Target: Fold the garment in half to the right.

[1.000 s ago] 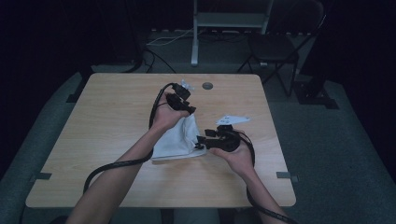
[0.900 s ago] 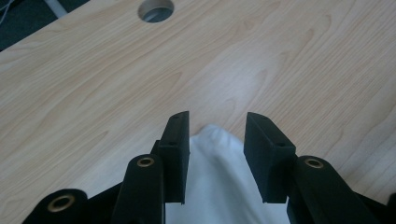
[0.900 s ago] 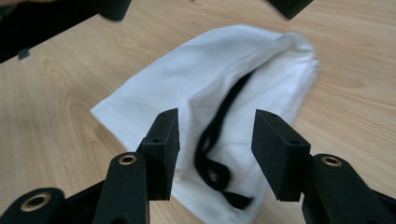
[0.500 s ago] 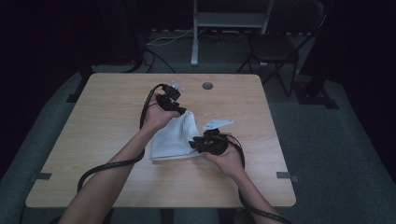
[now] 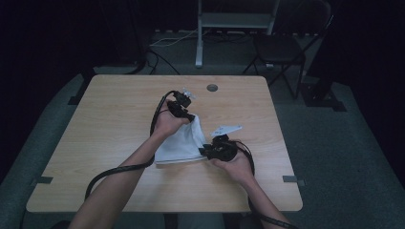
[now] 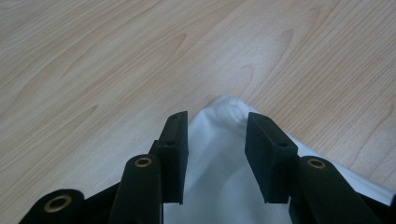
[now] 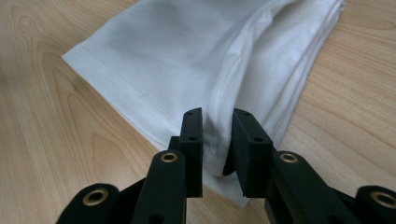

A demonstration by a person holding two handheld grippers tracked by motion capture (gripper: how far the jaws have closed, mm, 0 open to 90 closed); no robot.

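Our right hand-held gripper [image 7: 218, 140] has just been closing, and its 2 jaws now pinch a gathered fold at the near corner of the white cloth [image 7: 187, 60]; in the right gripper view the fabric is bunched tight between the pads, with the stitched hem running away to the left. From the high view we see this right hand-held gripper [image 5: 206, 151] at the cloth's lower right edge, lying low over the worktop [image 5: 105, 129].

Our left hand-held gripper [image 6: 216, 154] has its jaws at a middling gap, set on either side of a raised peak of the same cloth [image 6: 219, 140]. In the left gripper view the fabric rises between the 2 pads, but we cannot tell whether they press on it or merely stand beside it. From the high view this left hand-held gripper [image 5: 187, 116] sits at the cloth's far upper corner, where the fabric [image 5: 181, 143] is lifted into a point.

We see the cloth folded into several layers, lying near the middle of the wooden worktop between our 2 hands, its lower part flat on the wood and its far end drawn upward.
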